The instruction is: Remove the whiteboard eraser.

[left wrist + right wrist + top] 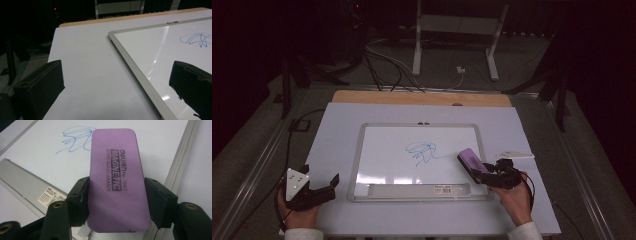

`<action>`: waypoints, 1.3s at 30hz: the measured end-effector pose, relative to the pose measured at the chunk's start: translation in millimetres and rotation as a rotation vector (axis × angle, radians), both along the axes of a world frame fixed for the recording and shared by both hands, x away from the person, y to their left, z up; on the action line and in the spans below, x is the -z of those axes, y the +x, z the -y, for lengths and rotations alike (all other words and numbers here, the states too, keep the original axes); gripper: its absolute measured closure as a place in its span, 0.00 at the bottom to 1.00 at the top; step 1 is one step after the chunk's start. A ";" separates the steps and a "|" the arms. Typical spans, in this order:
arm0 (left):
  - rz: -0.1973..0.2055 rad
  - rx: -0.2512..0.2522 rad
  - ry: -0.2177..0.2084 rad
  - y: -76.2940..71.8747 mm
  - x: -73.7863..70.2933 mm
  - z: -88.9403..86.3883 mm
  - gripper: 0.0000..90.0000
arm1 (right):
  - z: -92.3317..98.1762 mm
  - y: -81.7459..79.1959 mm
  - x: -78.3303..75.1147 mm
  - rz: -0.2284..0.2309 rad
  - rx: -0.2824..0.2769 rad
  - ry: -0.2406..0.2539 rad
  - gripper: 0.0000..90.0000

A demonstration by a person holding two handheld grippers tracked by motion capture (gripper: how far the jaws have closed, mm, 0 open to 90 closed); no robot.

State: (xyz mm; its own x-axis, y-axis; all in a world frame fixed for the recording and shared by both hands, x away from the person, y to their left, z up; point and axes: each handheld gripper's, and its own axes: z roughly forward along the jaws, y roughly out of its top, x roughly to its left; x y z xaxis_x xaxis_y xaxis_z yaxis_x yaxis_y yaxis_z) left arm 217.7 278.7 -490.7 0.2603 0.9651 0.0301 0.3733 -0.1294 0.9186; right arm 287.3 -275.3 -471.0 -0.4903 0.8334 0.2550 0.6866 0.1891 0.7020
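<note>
Purple and flat, the whiteboard eraser (117, 180) sits clamped across its width in your right hand-held gripper (116, 202), held by its near end over the right side of the whiteboard (387, 150), just right of the blue scribble (422, 151). It looks light and slightly soft at the edges, so a firm pinch on the long sides should keep it from twisting as you wipe. Your left hand-held gripper (319, 187) rests on the table (337, 125) beside the board's left frame, jaws wide and holding nothing.
</note>
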 end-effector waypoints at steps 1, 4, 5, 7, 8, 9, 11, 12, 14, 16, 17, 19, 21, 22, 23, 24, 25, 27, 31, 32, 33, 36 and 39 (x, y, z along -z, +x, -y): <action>0.000 0.000 0.000 0.1 0.1 0.0 0.01 | 0.0 0.0 0.0 0.000 0.000 0.000 0.45; -0.001 0.000 0.000 0.0 0.2 -0.1 0.01 | -1.3 1.6 -4.1 0.014 0.002 -0.004 0.45; -0.001 -0.001 0.001 0.0 0.1 0.0 0.01 | -1.3 1.6 -4.1 0.014 0.002 -0.004 0.45; 0.000 0.000 0.000 0.1 0.2 0.0 0.00 | -3.1 3.3 -7.2 0.021 0.001 -0.011 0.45; -0.001 -0.001 0.001 0.0 0.2 -0.1 0.00 | -3.1 3.3 -7.2 0.021 0.001 -0.011 0.45; 0.000 -0.001 0.000 0.0 0.2 -0.2 0.01 | -5.0 4.6 -9.0 0.027 0.001 -0.021 0.45; 0.000 -0.002 0.001 -0.2 0.1 -0.4 0.00 | -6.6 5.4 -10.3 0.030 -0.001 -0.026 0.45; 0.001 -0.003 -0.001 -0.2 0.2 -0.4 0.00 | -6.6 5.4 -10.3 0.030 -0.001 -0.026 0.45; 0.000 -0.003 -0.001 -0.2 0.2 -0.5 0.00 | -9.2 7.1 -12.6 0.040 0.000 -0.033 0.45; 0.001 -0.003 -0.001 -0.2 0.2 -0.6 0.00 | -9.8 7.4 -13.2 0.042 0.000 -0.033 0.45; 0.001 -0.003 -0.001 -0.1 0.2 -0.6 0.01 | -10.7 7.8 -14.1 0.047 0.000 -0.036 0.45; -0.001 -0.002 0.000 0.0 0.3 -0.8 0.01 | -11.7 8.3 -15.7 0.055 0.002 -0.040 0.45; -0.001 -0.002 0.000 0.2 0.4 -0.6 0.01 | -12.5 8.9 -17.1 0.060 0.007 -0.042 0.45; -0.001 -0.001 0.002 0.2 0.4 -0.5 0.00 | -13.1 9.9 -18.4 0.067 0.008 -0.043 0.45; -0.001 -0.001 0.002 0.1 0.4 -0.3 0.00 | -13.7 10.6 -19.2 0.070 0.010 -0.044 0.45; 0.000 -0.001 0.002 0.1 0.4 -0.2 0.00 | -13.7 10.6 -19.2 0.070 0.010 -0.044 0.45; -0.001 -0.001 0.003 -0.1 0.4 -0.3 0.01 | -14.2 11.0 -19.6 0.072 0.011 -0.046 0.45; 0.000 -0.003 0.003 -0.4 0.3 -0.6 0.01 | -16.3 12.3 -20.6 0.082 0.008 -0.056 0.45; 0.000 -0.003 0.001 0.0 0.5 -0.9 0.00 | -21.6 15.4 -21.3 0.094 0.014 -0.069 0.45; 0.000 -0.003 0.002 0.0 0.5 -0.8 0.01 | -22.8 16.6 -21.0 0.098 0.013 -0.071 0.45; 0.000 -0.003 0.002 -0.1 0.3 -0.7 0.01 | -24.3 17.6 -20.7 0.096 0.013 -0.071 0.45; 0.002 -0.005 0.000 -0.5 0.3 -1.0 0.01 | -28.2 21.0 -19.1 0.099 0.012 -0.075 0.45; 0.003 -0.006 0.001 -1.2 0.4 -2.3 0.01 | -31.8 23.9 -18.1 0.100 0.015 -0.077 0.45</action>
State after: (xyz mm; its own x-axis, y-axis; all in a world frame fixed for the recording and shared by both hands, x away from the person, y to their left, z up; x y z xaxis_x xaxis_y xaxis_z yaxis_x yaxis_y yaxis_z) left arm 216.5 281.1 -491.1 0.2543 0.9666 0.0321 0.3714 -0.1283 0.9196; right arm 311.2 -243.5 -452.9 -0.4978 0.8558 0.1407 0.6170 0.2354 0.7509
